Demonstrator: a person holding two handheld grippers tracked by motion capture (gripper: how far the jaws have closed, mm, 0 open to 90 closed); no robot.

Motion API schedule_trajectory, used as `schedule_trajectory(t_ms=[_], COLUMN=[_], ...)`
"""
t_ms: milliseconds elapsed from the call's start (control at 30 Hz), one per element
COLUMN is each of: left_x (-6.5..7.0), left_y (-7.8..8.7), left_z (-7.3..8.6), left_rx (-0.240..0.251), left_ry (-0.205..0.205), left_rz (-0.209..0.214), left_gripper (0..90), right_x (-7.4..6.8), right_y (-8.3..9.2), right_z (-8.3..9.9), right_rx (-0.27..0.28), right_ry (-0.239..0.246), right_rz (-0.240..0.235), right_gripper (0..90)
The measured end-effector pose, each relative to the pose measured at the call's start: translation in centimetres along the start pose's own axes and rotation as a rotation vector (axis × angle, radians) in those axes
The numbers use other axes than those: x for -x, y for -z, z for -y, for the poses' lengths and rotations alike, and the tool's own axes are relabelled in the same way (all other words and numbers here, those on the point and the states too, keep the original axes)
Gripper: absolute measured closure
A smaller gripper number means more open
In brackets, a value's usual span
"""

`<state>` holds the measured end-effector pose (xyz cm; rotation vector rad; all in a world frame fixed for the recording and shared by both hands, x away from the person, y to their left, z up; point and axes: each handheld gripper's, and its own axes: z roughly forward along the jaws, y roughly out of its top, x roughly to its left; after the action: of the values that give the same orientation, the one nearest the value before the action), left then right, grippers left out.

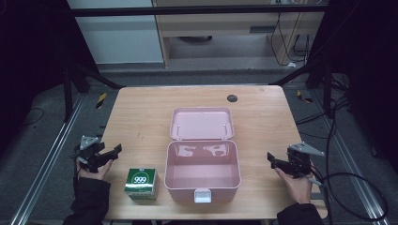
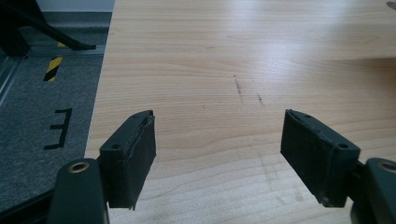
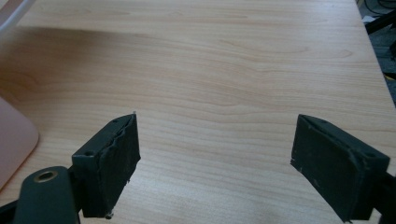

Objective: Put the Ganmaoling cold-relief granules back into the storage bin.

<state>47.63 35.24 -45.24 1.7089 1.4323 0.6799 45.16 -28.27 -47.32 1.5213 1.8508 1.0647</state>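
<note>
A pink case (image 1: 202, 174) lies open and empty at the middle of the wooden table (image 1: 141, 117), its lid (image 1: 202, 123) folded back flat behind it. A green and white carton marked 999 (image 1: 141, 183) stands just left of the case, near the front edge. My left gripper (image 1: 111, 153) hovers over the table's left side, left of the carton, open with nothing between its jaws (image 2: 217, 149). My right gripper (image 1: 274, 159) is held right of the case, also open and empty (image 3: 215, 158). A rounded corner of the case (image 3: 14, 140) shows at the left in the right gripper view.
A black round grommet (image 1: 232, 98) sits in the tabletop near the far edge. The table's left edge drops to grey floor with yellow-black tape (image 2: 53, 67). A cable (image 1: 356, 187) loops off the right gripper. Bare wood lies ahead of both grippers.
</note>
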Motion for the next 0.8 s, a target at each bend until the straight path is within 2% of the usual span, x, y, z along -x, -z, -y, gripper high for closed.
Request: schedule_trajectory(t_ms=[133, 333, 400, 467, 600, 733, 800], left_x=[0.2, 0.8, 1.0, 1.3, 1.9, 2.4, 2.6], left_y=[0.3, 0.4, 0.5, 0.6, 0.7, 1.1, 1.4], left_z=[-0.5, -0.9, -1.2, -1.4, -1.8, -2.5, -2.8], left_rx=[-0.016, -0.055, -0.064, -0.084, -0.114, -0.125, -0.128], left_ry=[-0.028, -0.1, -0.116, -0.114, -0.161, -0.207, -0.226], left_rz=[0.063, 0.139, 0.169, 0.209, 0.244, 0.293, 0.303], left_gripper=[28.0, 27.7, 27.6, 26.8, 25.2, 24.1, 23.6], right_x=[0.0, -0.1, -0.1, -0.2, -0.2, -0.2, -0.1], right_y=[0.0, 0.0, -0.1, -0.1, -0.2, -0.2, -0.2], right_z=[0.0, 0.1, 0.2, 0.2, 0.2, 0.2, 0.2], right_rx=[-0.006, -0.016, -0.015, -0.018, -0.019, -0.016, -0.014], right_ry=[0.017, 0.042, 0.051, 0.056, 0.068, 0.075, 0.075], right_rz=[0.001, 0.006, 0.007, 0.015, 0.02, 0.026, 0.031], right_gripper=[15.3, 15.3, 15.3, 15.3, 14.9, 14.8, 14.6])
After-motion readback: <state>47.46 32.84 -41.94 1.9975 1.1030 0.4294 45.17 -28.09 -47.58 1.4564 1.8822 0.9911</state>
